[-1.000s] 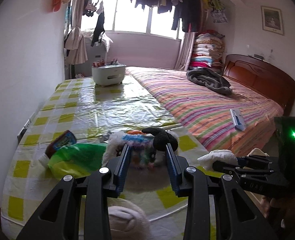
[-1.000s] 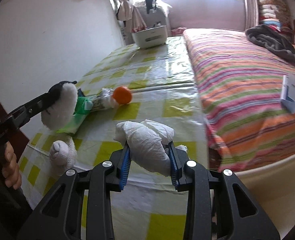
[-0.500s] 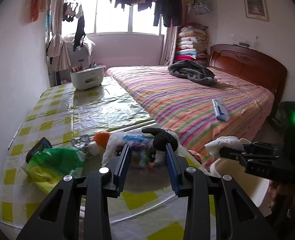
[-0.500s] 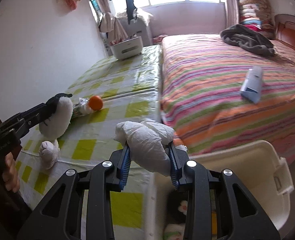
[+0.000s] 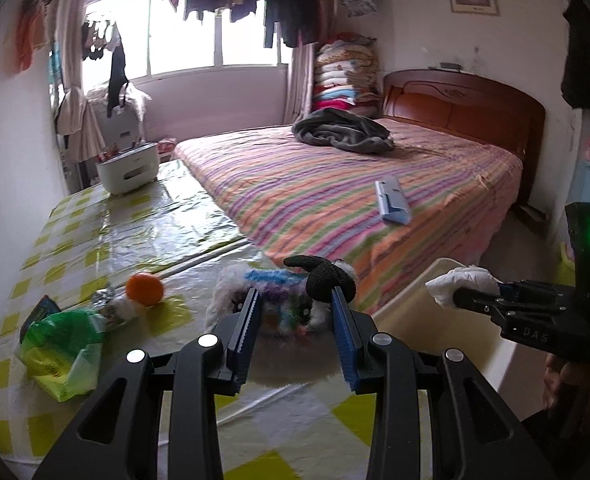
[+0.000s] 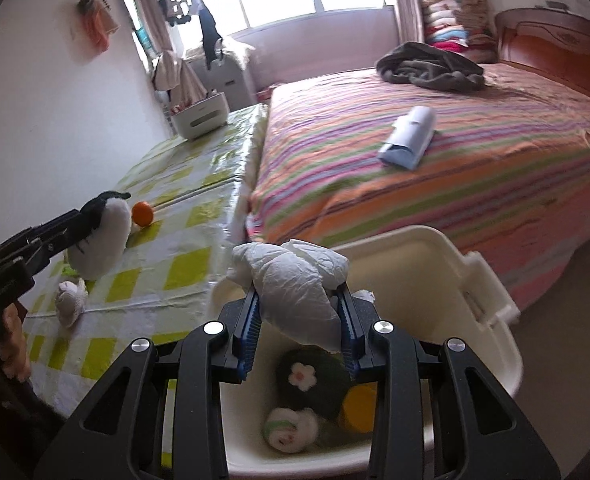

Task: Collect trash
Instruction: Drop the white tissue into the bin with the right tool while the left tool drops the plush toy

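Observation:
My right gripper (image 6: 298,300) is shut on a crumpled white tissue (image 6: 295,280) and holds it over the near left part of a cream plastic bin (image 6: 491,292) that stands between table and bed. In the left wrist view the tissue (image 5: 461,282) shows at the right gripper's tips above the bin (image 5: 407,300). My left gripper (image 5: 294,310) is shut on a fluffy white plush toy with black ears (image 5: 291,296), held above the table's right edge; it also shows in the right wrist view (image 6: 103,236).
On the yellow-checked table (image 5: 135,232) lie an orange ball (image 5: 144,289), a green plastic bag (image 5: 61,348), foil scraps and a white sock ball (image 6: 70,300). A white box (image 5: 128,168) stands at the far end. The bin holds several soft items (image 6: 311,376). The striped bed (image 5: 355,188) is right.
My right gripper has carried the tissue rightward off the table to above the bin. My left gripper has swung right with the plush toy, toward the table's edge.

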`<action>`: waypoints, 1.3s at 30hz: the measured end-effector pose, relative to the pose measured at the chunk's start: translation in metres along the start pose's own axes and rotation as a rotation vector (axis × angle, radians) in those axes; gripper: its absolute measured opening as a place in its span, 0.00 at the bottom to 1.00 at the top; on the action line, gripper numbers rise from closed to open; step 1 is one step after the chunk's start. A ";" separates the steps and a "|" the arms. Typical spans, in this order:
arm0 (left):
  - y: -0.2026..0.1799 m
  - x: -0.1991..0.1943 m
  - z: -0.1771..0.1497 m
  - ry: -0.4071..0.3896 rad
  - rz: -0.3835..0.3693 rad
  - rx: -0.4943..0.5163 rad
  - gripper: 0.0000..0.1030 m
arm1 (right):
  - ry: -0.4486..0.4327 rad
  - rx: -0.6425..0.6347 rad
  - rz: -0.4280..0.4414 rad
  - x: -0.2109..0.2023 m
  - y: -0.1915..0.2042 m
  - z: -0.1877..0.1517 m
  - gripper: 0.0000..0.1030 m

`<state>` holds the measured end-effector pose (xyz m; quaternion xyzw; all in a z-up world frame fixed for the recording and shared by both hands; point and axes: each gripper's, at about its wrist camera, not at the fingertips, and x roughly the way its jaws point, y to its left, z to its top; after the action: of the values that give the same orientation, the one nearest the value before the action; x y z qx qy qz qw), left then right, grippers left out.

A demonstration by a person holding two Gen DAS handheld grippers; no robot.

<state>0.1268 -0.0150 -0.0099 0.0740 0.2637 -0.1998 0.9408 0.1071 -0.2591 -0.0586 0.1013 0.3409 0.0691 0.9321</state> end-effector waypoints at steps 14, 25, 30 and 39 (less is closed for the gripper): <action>-0.044 0.016 0.000 0.033 -0.074 0.055 0.34 | -0.077 0.146 0.010 -0.021 -0.038 0.002 0.63; -0.085 0.034 0.000 0.080 -0.157 0.088 0.34 | -0.205 0.261 0.004 -0.048 -0.061 0.004 0.63; -0.103 0.040 0.000 0.094 -0.184 0.113 0.34 | -0.242 0.281 -0.005 -0.056 -0.065 0.003 0.63; -0.115 0.043 0.001 0.070 -0.170 0.131 0.43 | -0.256 0.279 -0.014 -0.058 -0.065 0.001 0.63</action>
<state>0.1133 -0.1343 -0.0355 0.1196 0.2883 -0.2930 0.9037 0.0682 -0.3337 -0.0369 0.2354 0.2263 0.0013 0.9452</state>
